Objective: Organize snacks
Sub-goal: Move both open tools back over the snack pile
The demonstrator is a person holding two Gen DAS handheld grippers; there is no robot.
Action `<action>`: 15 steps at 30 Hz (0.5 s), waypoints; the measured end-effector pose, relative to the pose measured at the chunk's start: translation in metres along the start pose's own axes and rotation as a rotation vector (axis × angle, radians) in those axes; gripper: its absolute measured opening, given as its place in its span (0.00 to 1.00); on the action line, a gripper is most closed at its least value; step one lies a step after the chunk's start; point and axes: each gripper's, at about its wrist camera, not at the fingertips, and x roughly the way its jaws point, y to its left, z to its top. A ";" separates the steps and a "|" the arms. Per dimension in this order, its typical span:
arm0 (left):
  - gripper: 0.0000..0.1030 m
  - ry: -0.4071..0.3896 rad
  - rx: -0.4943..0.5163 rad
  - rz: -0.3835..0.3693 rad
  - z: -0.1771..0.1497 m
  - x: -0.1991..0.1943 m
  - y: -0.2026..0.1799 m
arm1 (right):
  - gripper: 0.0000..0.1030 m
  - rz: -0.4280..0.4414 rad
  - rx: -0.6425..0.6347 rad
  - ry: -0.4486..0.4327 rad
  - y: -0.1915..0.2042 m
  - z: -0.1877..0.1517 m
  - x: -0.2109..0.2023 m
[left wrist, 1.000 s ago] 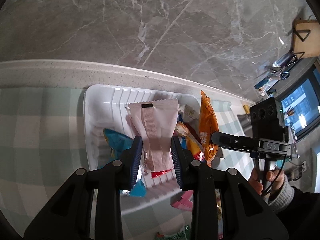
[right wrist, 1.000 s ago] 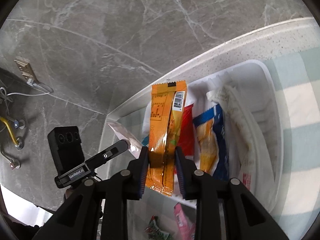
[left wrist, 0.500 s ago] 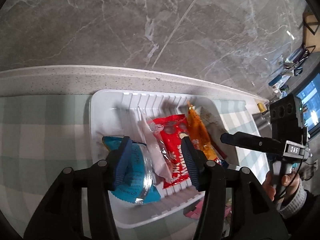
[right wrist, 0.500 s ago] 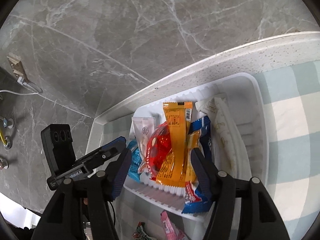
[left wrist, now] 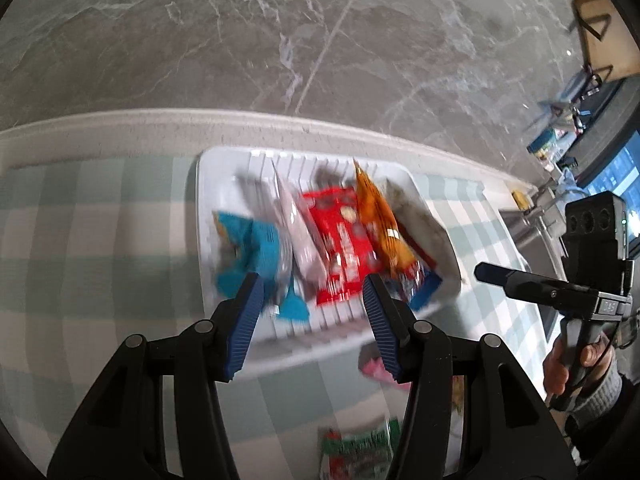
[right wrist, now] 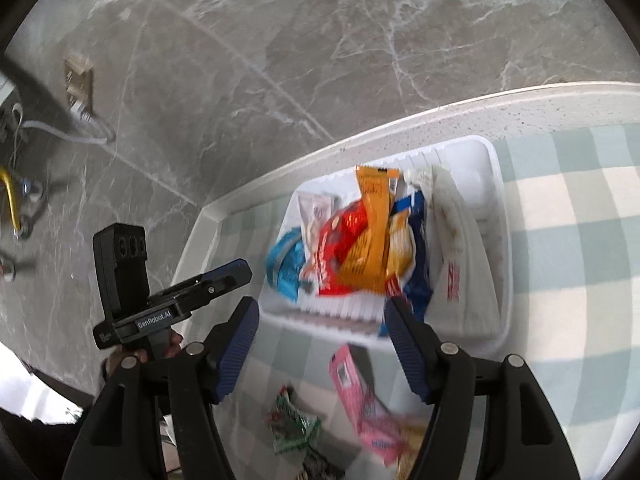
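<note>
Left gripper [left wrist: 312, 312]: jaws spread, empty; its pale pink wrapper [left wrist: 298, 236], pinched a second ago, now lies in our white ribbed plastic tray [left wrist: 208, 184], picture centre

Right gripper [right wrist: 320, 340]: jaws opening, nothing between; its orange foil packet [right wrist: 370, 236] rests atop the red pouch [right wrist: 338, 252]

Two items shelved; bright pink packet [right wrist: 360, 396] and green-red wrapper [right wrist: 290, 424] await on checked cloth [right wrist: 560, 280], lower frame

Room: cloth open beside the near rim; marble wall [right wrist: 320, 40] close behind the tray
</note>
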 end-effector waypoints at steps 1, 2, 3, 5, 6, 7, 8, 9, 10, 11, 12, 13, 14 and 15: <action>0.49 0.006 0.003 0.001 -0.005 -0.002 -0.001 | 0.67 -0.011 -0.014 0.003 0.003 -0.006 -0.003; 0.49 0.016 0.008 0.001 -0.013 -0.004 -0.003 | 0.67 -0.021 -0.024 0.007 0.005 -0.011 -0.005; 0.49 0.024 0.012 -0.001 -0.018 -0.005 -0.003 | 0.67 -0.031 -0.034 0.010 0.006 -0.017 -0.007; 0.49 0.043 0.026 -0.004 -0.032 -0.007 -0.007 | 0.67 -0.055 -0.057 0.019 0.010 -0.030 -0.012; 0.49 0.055 0.042 -0.009 -0.042 -0.008 -0.010 | 0.67 -0.063 -0.064 0.024 0.011 -0.036 -0.013; 0.49 0.066 0.060 -0.011 -0.049 -0.009 -0.013 | 0.67 -0.072 -0.069 0.027 0.012 -0.041 -0.015; 0.49 0.073 0.075 -0.008 -0.054 -0.009 -0.016 | 0.67 -0.079 -0.071 0.031 0.010 -0.047 -0.017; 0.49 0.085 0.104 -0.002 -0.062 -0.009 -0.019 | 0.67 -0.083 -0.071 0.036 0.010 -0.052 -0.018; 0.49 0.099 0.142 0.005 -0.069 -0.009 -0.024 | 0.67 -0.089 -0.070 0.040 0.008 -0.058 -0.020; 0.49 0.116 0.192 0.012 -0.078 -0.009 -0.030 | 0.67 -0.095 -0.067 0.043 0.007 -0.064 -0.022; 0.49 0.128 0.223 0.014 -0.082 -0.009 -0.032 | 0.67 -0.098 -0.062 0.047 0.005 -0.069 -0.023; 0.49 0.147 0.277 0.013 -0.090 -0.008 -0.038 | 0.67 -0.098 -0.054 0.054 0.003 -0.075 -0.025; 0.49 0.169 0.336 0.008 -0.098 -0.008 -0.044 | 0.67 -0.099 -0.050 0.058 0.002 -0.079 -0.026; 0.49 0.183 0.371 0.004 -0.102 -0.008 -0.047 | 0.67 -0.102 -0.046 0.062 0.001 -0.084 -0.027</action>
